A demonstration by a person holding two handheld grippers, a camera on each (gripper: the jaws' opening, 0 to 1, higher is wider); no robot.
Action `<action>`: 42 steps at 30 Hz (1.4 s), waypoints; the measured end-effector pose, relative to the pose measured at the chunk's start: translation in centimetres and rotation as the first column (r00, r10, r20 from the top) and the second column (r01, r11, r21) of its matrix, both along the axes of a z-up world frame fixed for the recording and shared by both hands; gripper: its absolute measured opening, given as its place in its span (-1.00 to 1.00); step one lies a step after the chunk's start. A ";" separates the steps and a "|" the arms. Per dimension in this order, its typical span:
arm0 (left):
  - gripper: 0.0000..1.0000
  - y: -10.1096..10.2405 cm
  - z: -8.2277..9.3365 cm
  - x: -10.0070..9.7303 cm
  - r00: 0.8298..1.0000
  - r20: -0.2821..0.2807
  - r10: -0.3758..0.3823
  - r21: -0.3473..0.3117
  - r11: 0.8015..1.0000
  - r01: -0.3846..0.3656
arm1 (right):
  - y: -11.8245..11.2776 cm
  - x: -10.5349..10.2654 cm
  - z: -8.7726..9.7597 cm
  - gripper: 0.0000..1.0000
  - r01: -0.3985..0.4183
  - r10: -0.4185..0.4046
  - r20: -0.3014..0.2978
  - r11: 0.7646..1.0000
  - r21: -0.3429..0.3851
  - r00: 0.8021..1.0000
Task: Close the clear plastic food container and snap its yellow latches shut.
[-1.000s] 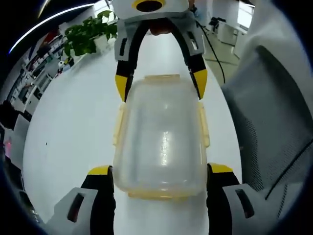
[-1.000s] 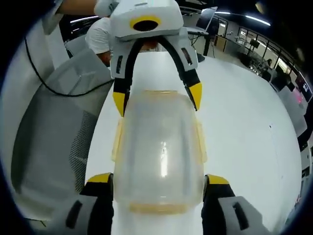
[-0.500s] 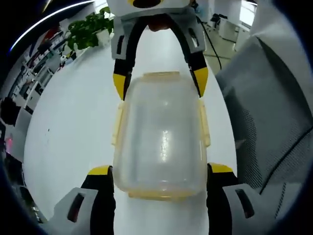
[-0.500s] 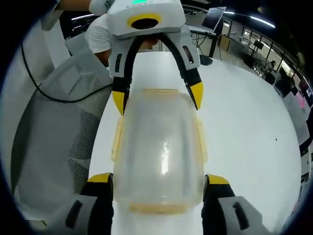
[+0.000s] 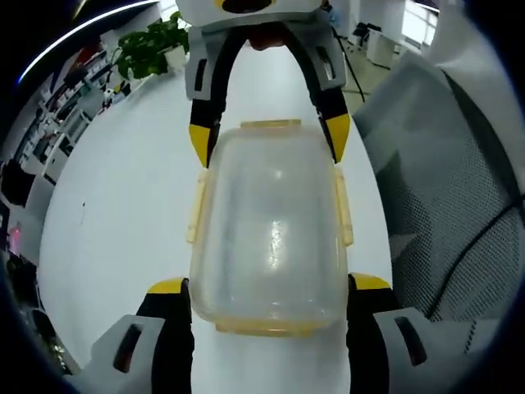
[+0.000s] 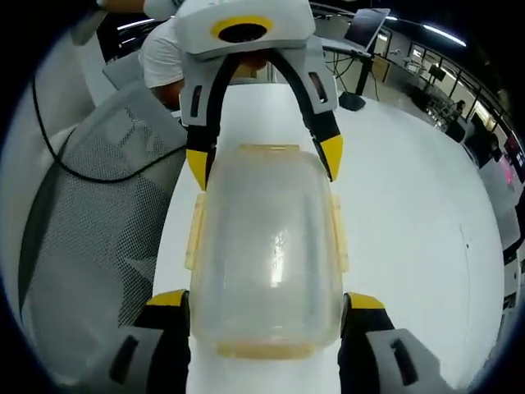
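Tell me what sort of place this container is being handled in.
Probably an open-plan office or lab: a long white table, a grey mesh office chair beside it, a green potted plant at the far end, and desks with monitors behind.

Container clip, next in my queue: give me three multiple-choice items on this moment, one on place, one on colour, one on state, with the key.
1. Where does the clear container sit?
A. On a white table
B. On a mesh chair
C. On the floor

2. What colour are the container's latches?
A. Blue
B. Yellow
C. Red

3. How do the left gripper and the right gripper stand to the container?
A. Both well clear of it
B. One on each end, jaws either side
C. Both on the same end

Key: 1 A, white tabletop shows all round it. 2 B, pale yellow tabs run along its edges. 3 B, each view shows its own jaws at the near end and the other gripper at the far end.
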State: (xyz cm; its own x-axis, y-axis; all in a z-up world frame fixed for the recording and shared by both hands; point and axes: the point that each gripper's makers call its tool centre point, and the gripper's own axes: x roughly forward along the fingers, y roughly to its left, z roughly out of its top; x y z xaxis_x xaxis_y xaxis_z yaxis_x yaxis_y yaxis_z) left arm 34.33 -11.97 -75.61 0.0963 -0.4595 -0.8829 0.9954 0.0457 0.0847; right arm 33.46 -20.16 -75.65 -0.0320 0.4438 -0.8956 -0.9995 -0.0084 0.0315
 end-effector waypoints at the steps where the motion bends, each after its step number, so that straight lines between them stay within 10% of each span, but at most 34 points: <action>1: 0.49 0.0 0.0 0.1 1.000 0.001 -0.002 0.001 1.000 0.002 | 0.1 0.1 0.0 0.47 0.003 -0.003 0.000 1.000 -0.002 1.000; 42: 0.49 0.1 -0.1 11.0 1.000 0.002 0.007 0.051 0.999 -0.007 | 0.1 11.0 -0.1 0.48 0.002 -0.002 0.008 1.000 -0.016 1.000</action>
State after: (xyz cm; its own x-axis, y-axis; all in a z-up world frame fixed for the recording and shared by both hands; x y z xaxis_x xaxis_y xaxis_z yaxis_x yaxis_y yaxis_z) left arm 45.29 -11.90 -75.69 0.1011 -0.4128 -0.9052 0.9948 0.0486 0.0890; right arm 44.41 -20.06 -75.71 -0.0238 0.4295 -0.9027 -0.9997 -0.0058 0.0236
